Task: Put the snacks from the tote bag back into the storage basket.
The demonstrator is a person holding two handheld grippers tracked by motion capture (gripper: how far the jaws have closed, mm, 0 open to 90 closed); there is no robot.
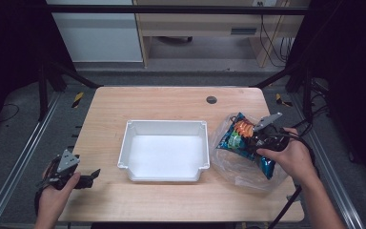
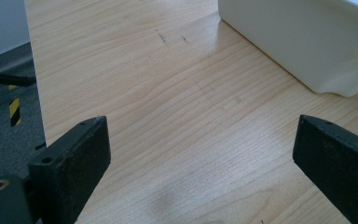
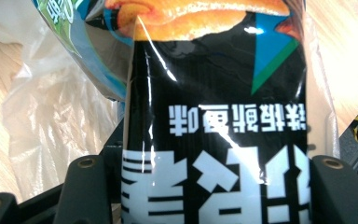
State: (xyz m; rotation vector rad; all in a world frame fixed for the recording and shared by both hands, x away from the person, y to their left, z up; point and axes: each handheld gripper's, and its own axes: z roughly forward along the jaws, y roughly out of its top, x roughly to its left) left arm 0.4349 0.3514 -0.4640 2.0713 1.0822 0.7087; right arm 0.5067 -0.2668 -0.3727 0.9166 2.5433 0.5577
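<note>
Fingers [image 3: 86, 186] of the right gripper [image 1: 262, 137] clamp a snack bag [image 3: 214, 116] above a clear plastic bag [image 1: 240, 164], right of the white bin [image 1: 164, 150]. Left gripper [image 1: 83, 177] rests at the table [image 1: 171, 102] edge, fingers [image 2: 74, 158] apart, hand [image 1: 55, 198] low.

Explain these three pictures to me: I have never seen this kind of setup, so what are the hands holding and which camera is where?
A person sits at a wooden table with a hand-held two-jaw gripper in each hand. The high view looks down from above; the other two cameras ride on the grippers. The left gripper rests near the table's edge, jaws wide apart with nothing between them. The right gripper is clamped on a black snack packet, above a clear plastic bag holding more snacks. A white tray sits in the middle with nothing in it.
</note>
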